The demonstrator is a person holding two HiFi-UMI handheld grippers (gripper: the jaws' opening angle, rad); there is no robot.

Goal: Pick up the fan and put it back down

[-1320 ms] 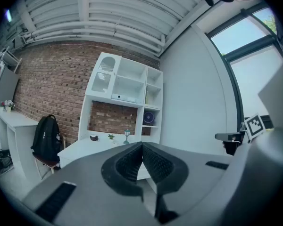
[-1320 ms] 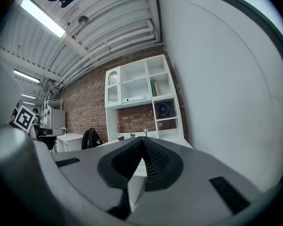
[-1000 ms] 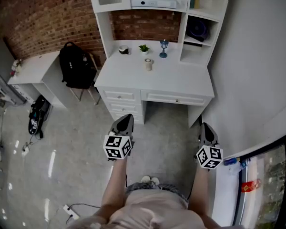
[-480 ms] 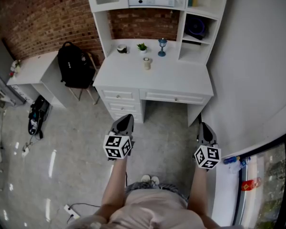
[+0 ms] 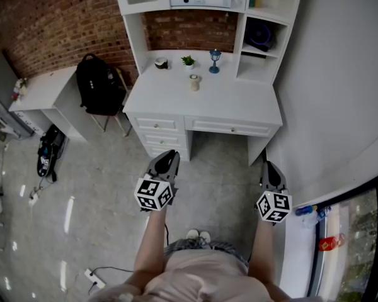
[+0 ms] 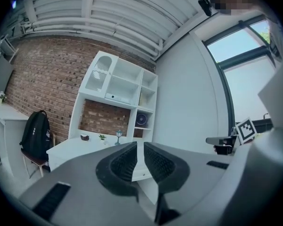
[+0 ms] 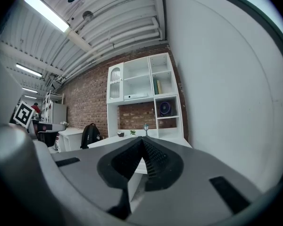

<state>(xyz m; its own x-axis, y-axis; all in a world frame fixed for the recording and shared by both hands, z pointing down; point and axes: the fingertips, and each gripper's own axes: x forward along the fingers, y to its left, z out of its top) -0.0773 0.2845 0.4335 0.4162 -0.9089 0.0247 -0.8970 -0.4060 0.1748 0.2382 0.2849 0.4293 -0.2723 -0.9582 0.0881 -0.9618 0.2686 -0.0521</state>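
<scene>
The fan, dark and round, stands in the right cubby of the white hutch over the desk. It shows small in the left gripper view and the right gripper view. Both grippers hang over the floor in front of the desk, far short of the fan. My left gripper points toward the desk drawers, and its ribbed jaws are shut on nothing. My right gripper is by the desk's right leg, and its jaws meet at the tip, empty.
The white desk carries a cup, a small plant, a blue goblet and a dark bowl. A black backpack sits on a chair at its left. The white wall runs along the right.
The left gripper has turned very slightly to the left. The right gripper has kept still. The desk sits a little higher in the head view than a second ago.
</scene>
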